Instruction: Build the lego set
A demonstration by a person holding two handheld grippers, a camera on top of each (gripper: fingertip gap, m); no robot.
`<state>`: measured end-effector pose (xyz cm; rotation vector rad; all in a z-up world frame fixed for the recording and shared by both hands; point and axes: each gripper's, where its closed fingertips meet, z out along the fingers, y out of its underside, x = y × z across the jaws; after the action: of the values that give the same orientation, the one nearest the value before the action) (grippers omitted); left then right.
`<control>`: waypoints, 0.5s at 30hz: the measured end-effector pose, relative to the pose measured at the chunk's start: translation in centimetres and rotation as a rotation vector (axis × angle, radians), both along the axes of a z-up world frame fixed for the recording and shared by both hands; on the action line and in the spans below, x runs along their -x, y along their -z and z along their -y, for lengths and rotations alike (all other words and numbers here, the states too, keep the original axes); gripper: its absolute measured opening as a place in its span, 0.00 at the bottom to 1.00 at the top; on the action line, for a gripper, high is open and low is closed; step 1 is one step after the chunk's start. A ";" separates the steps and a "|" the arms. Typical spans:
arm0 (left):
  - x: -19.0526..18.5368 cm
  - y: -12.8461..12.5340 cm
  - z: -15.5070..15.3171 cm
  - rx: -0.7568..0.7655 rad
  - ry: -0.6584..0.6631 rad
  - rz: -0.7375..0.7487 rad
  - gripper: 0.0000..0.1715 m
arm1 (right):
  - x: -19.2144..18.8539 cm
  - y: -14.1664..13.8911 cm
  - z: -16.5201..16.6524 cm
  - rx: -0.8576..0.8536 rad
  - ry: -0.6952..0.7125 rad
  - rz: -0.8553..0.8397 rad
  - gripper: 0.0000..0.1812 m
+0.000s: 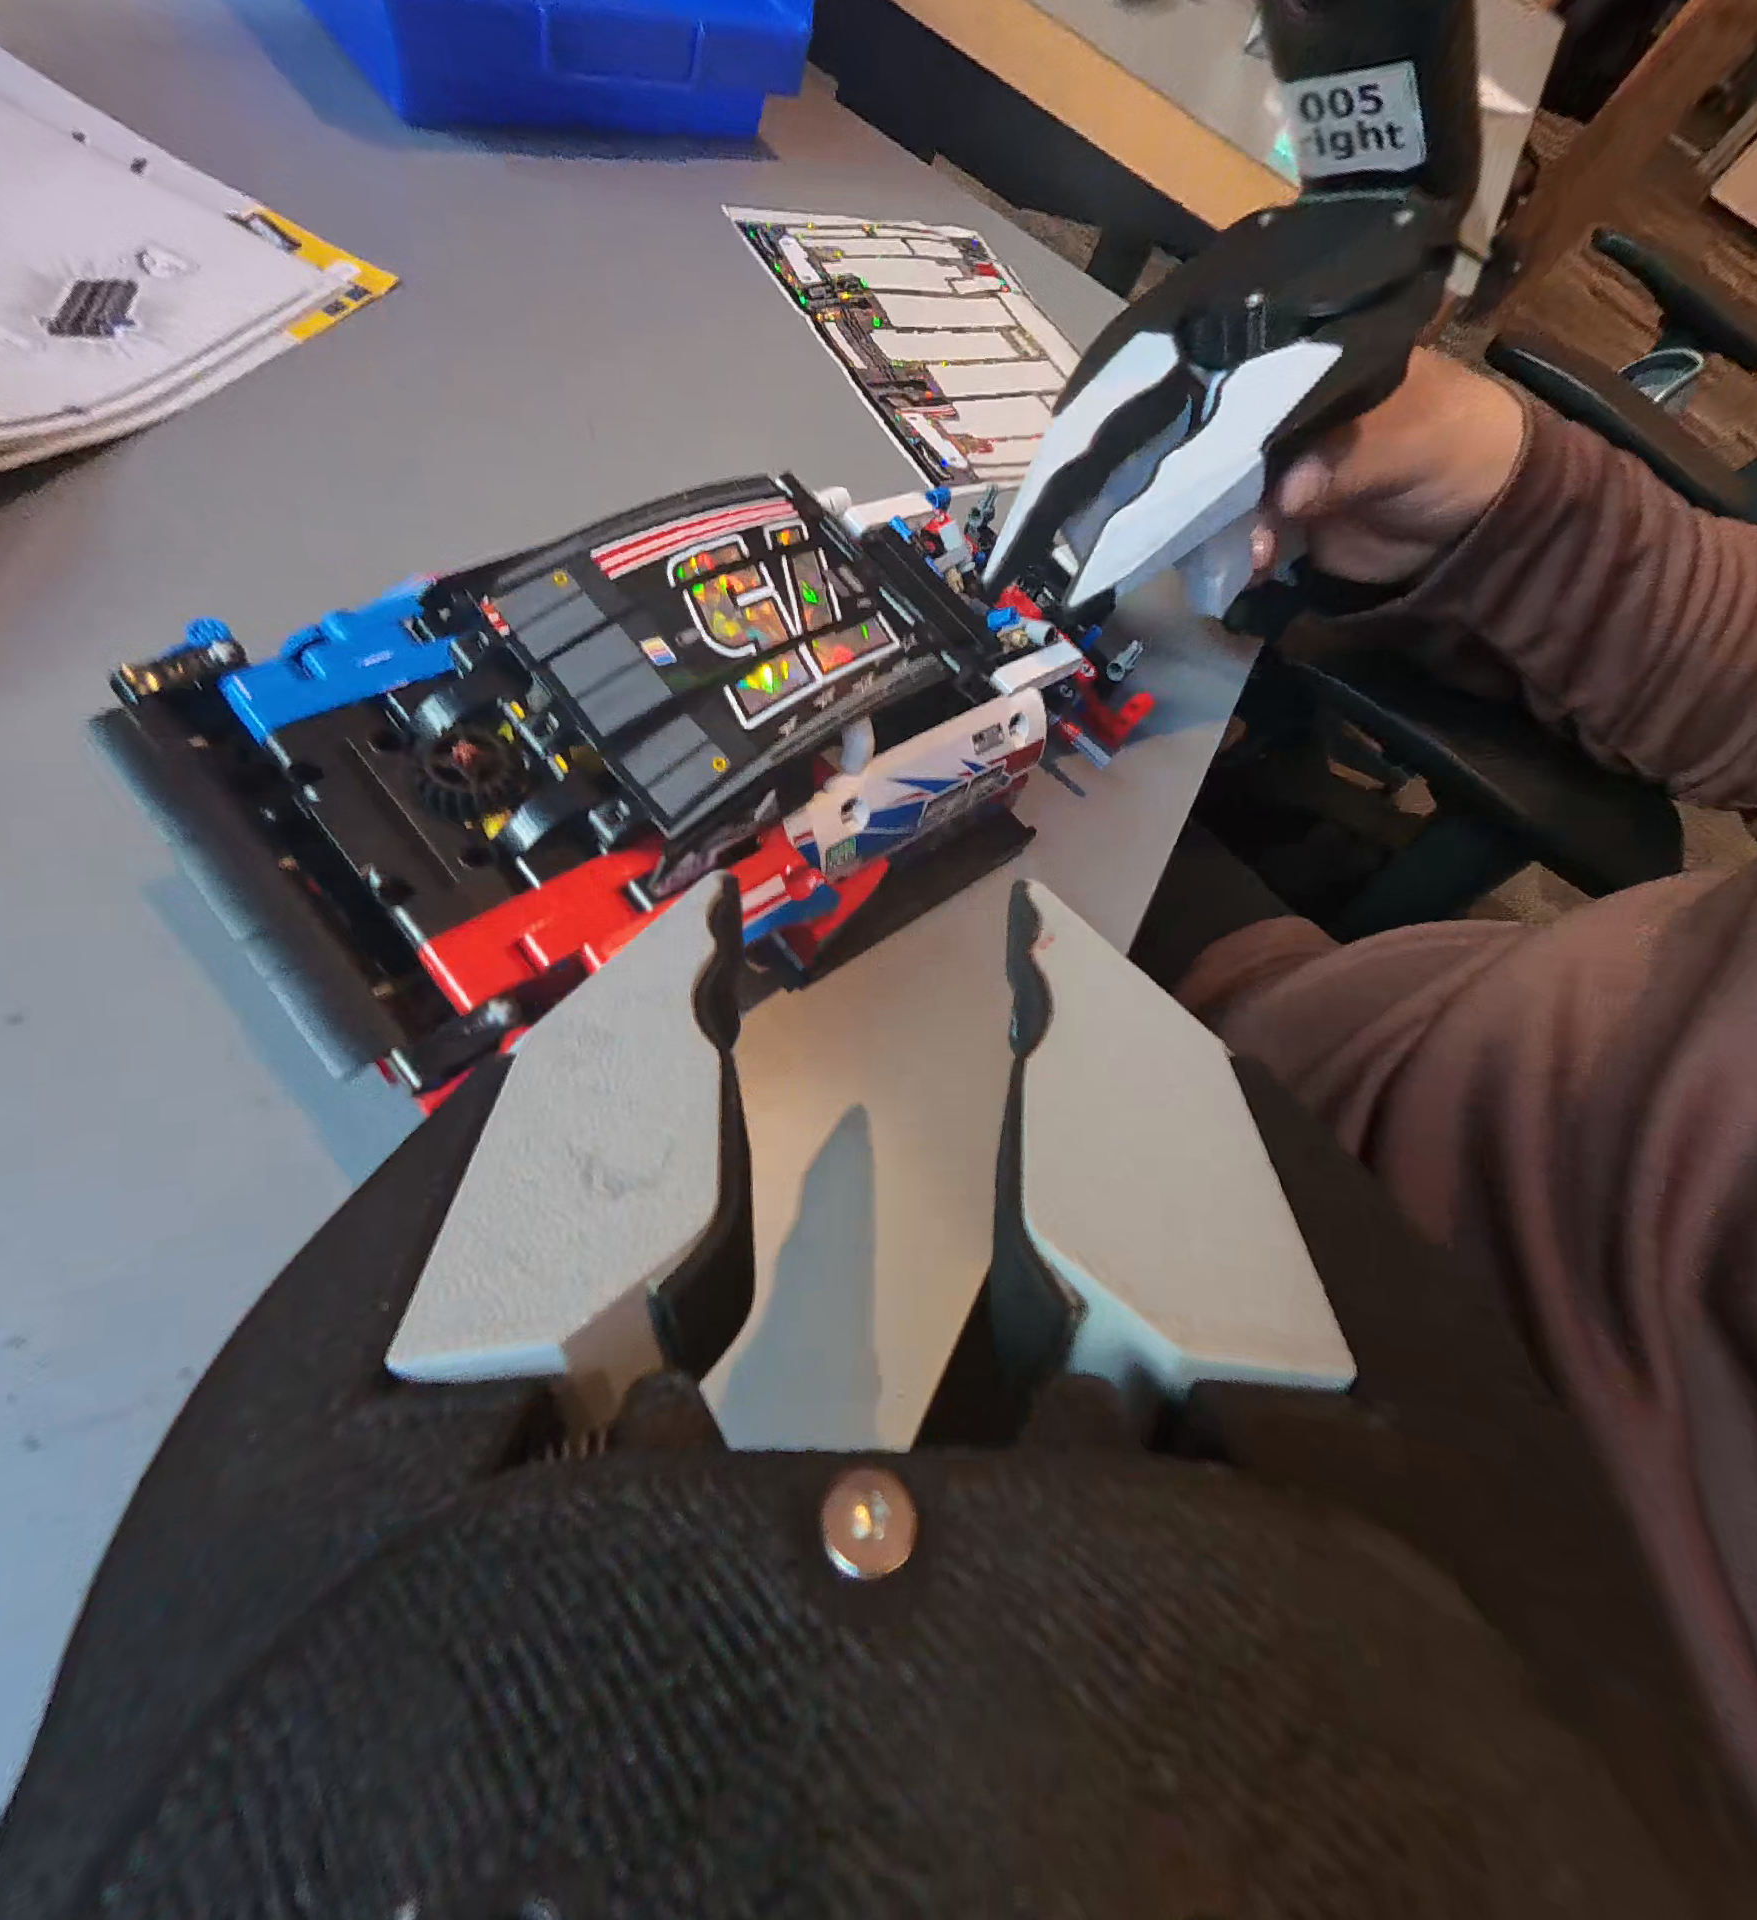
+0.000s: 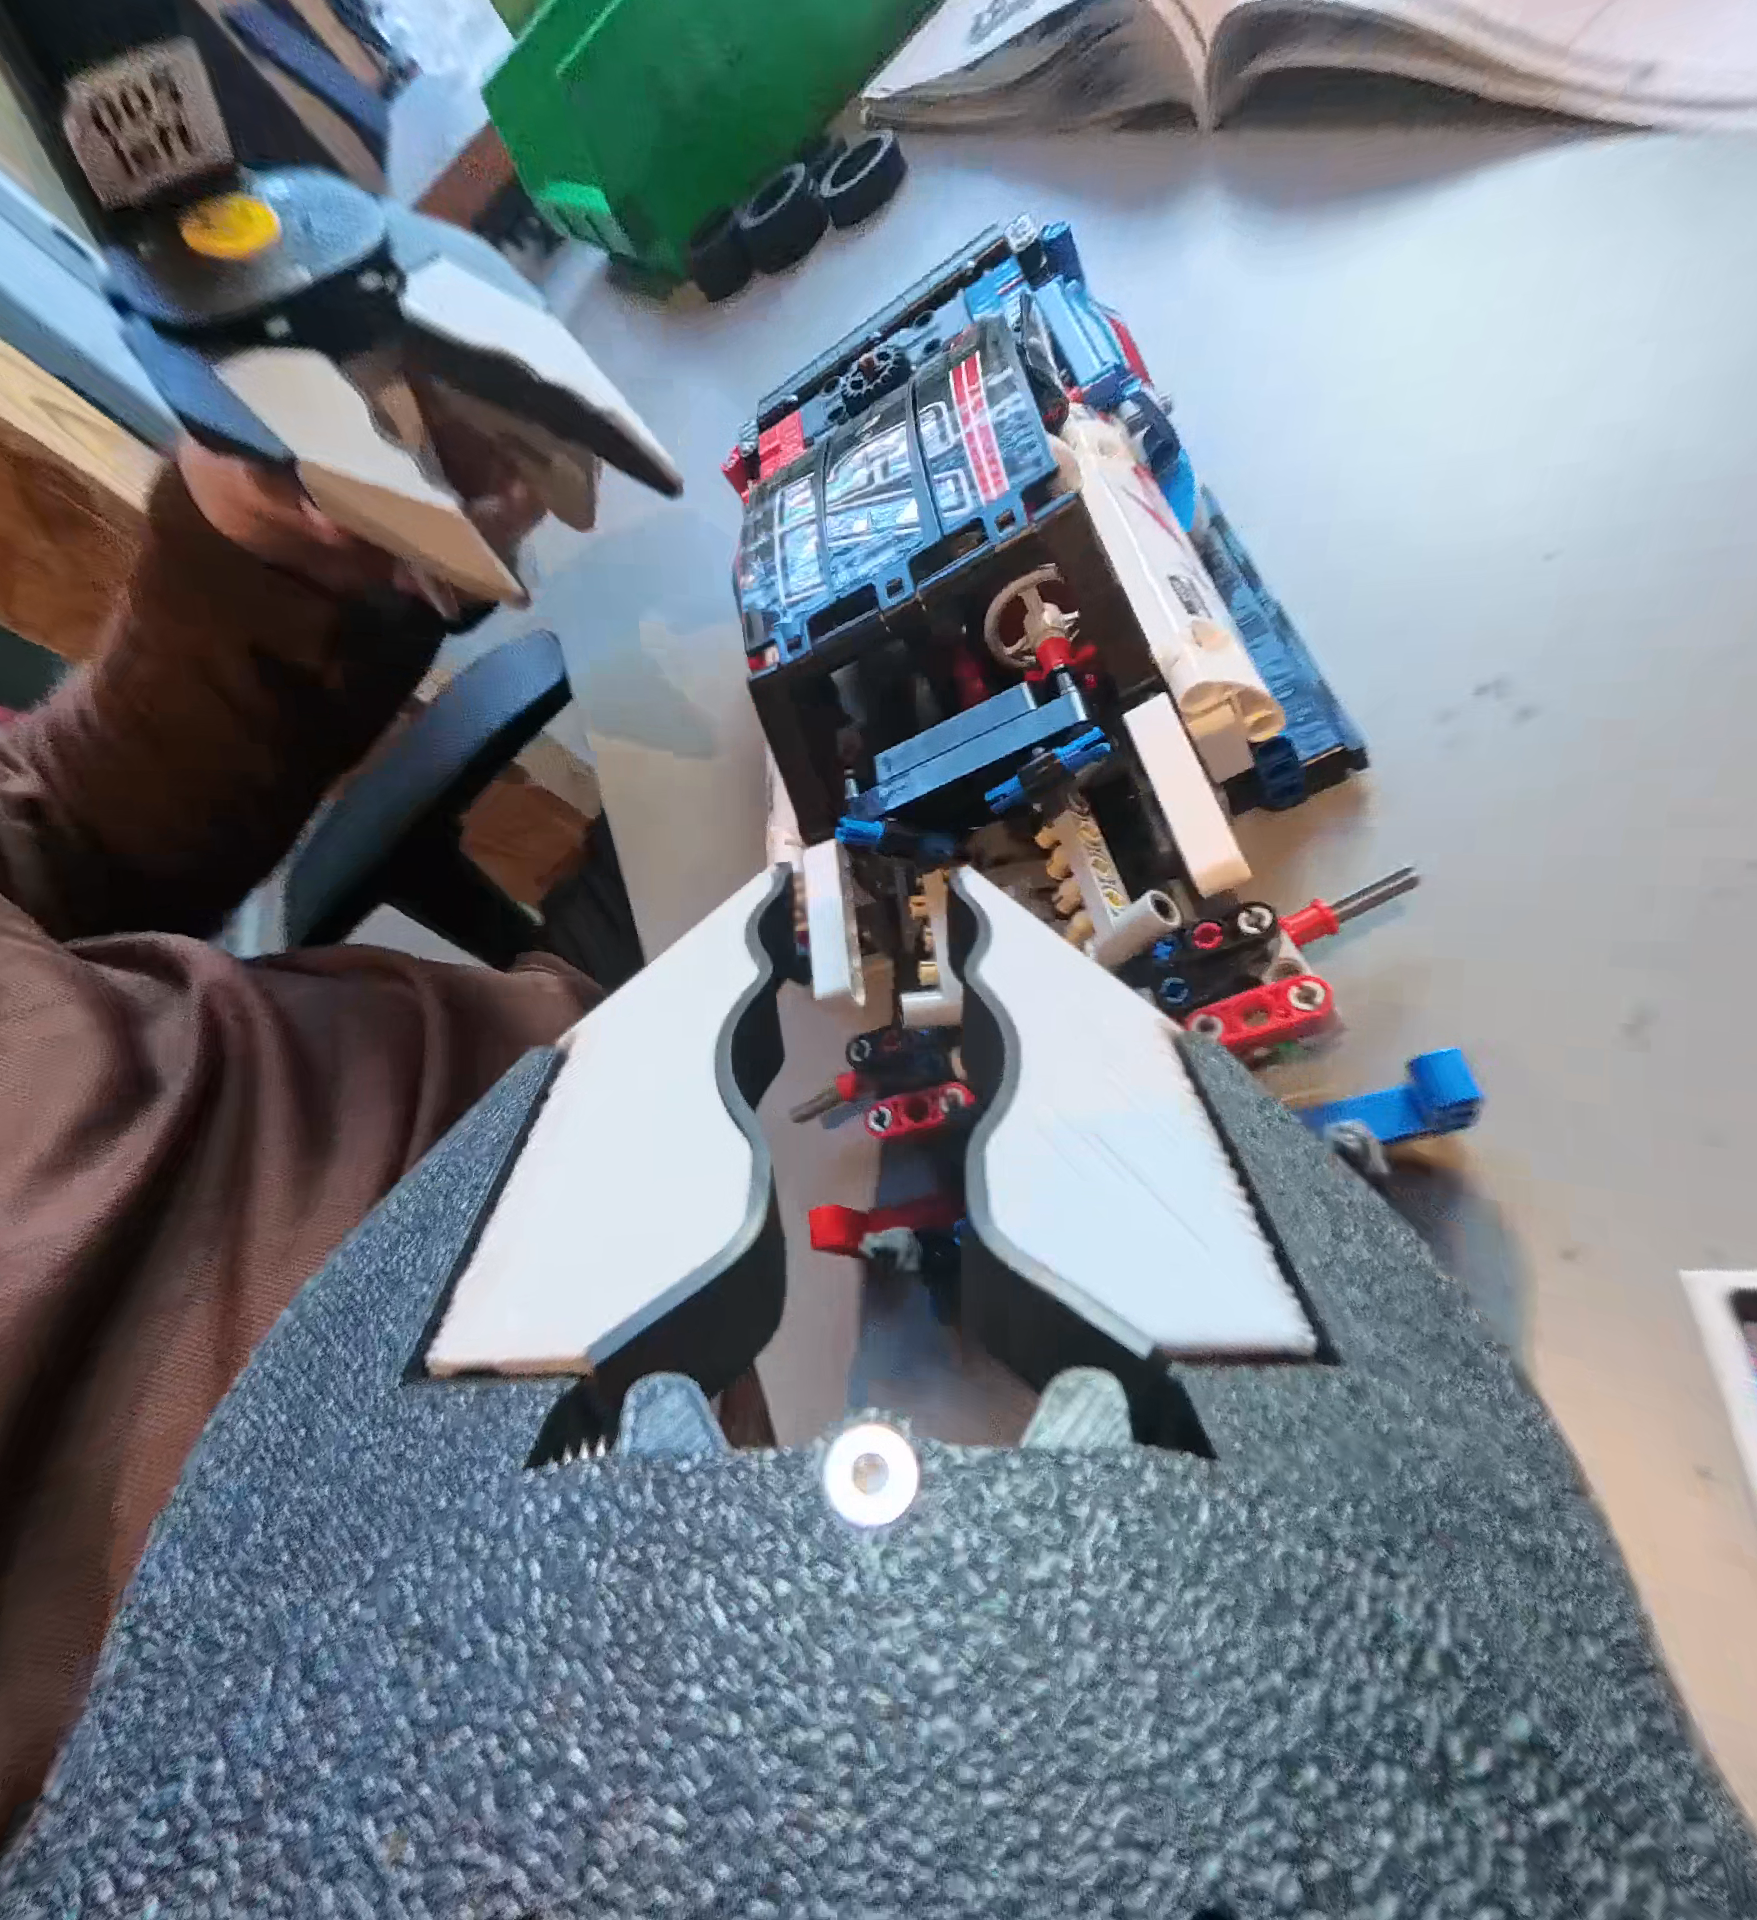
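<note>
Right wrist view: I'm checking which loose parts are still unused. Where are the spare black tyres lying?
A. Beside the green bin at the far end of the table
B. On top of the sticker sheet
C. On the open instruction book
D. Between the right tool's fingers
A: the black tyres sit in a cluster on the table right against the green bin, beyond the car.

- White printed label point(image 1: 1357, 116) stuck on right gripper's black body.
- Holographic lettering sticker point(image 1: 770, 623) across lego car roof.
- Sticker sheet point(image 1: 905, 332): print too small.
</note>
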<state>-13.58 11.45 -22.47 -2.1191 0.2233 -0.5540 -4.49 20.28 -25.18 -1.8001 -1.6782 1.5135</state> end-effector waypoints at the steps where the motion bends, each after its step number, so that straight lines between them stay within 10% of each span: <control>1: 0.0 0.3 0.3 0.008 -0.003 0.000 0.28 | 0.2 0.0 0.2 0.037 0.000 0.008 0.18; 15: 0.2 3.0 2.2 0.044 0.008 0.084 0.27 | 1.3 0.0 0.3 0.172 -0.039 0.064 0.10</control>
<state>-13.81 9.26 -25.49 -2.1335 0.1738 -0.6562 -5.75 19.96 -25.23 -1.9310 -1.6665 1.6797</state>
